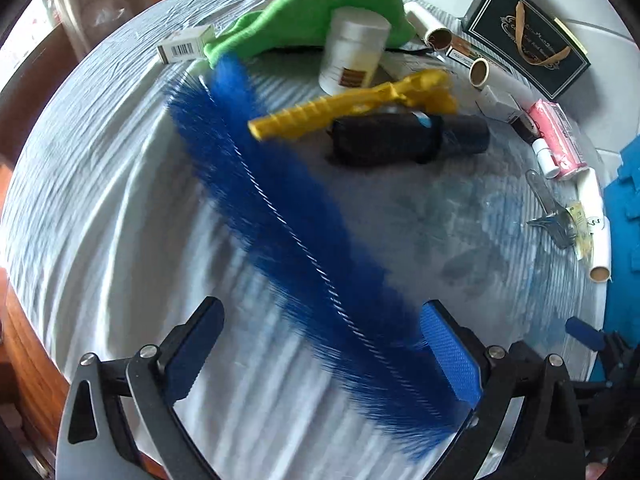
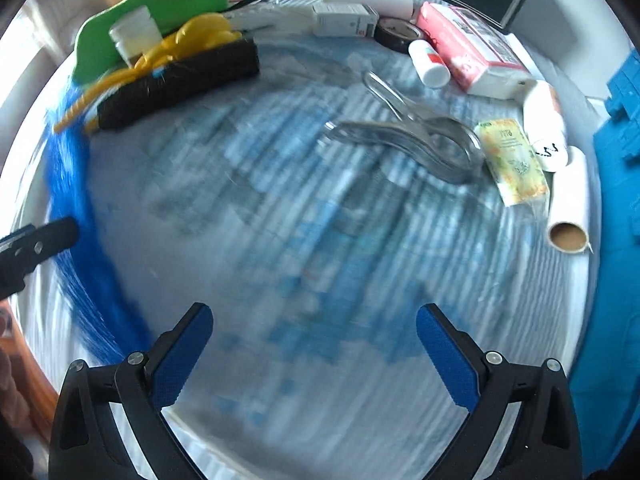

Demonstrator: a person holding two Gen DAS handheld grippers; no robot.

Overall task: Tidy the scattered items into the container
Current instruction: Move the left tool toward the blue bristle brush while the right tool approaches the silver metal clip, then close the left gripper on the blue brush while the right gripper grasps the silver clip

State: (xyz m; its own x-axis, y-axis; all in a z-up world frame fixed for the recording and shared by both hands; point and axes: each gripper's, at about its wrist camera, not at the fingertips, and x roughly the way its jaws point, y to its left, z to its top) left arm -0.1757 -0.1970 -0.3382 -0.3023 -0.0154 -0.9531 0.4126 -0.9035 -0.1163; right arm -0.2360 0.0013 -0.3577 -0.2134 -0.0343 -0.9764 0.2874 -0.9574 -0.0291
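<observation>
A long blue bristle brush lies diagonally across the white container, its near end between my left gripper's open fingers, not clamped. Its yellow handle rests on a black roll beside a white jar and a green cloth. My right gripper is open and empty over the container's bare floor. The brush runs along the left edge in the right wrist view, with the left gripper's finger beside it. Metal tongs lie ahead.
Along the far and right rim lie white paper rolls, a pink tissue pack, a small white bottle, a yellow sachet, small boxes and a dark gift bag. Blue foam mat lies right.
</observation>
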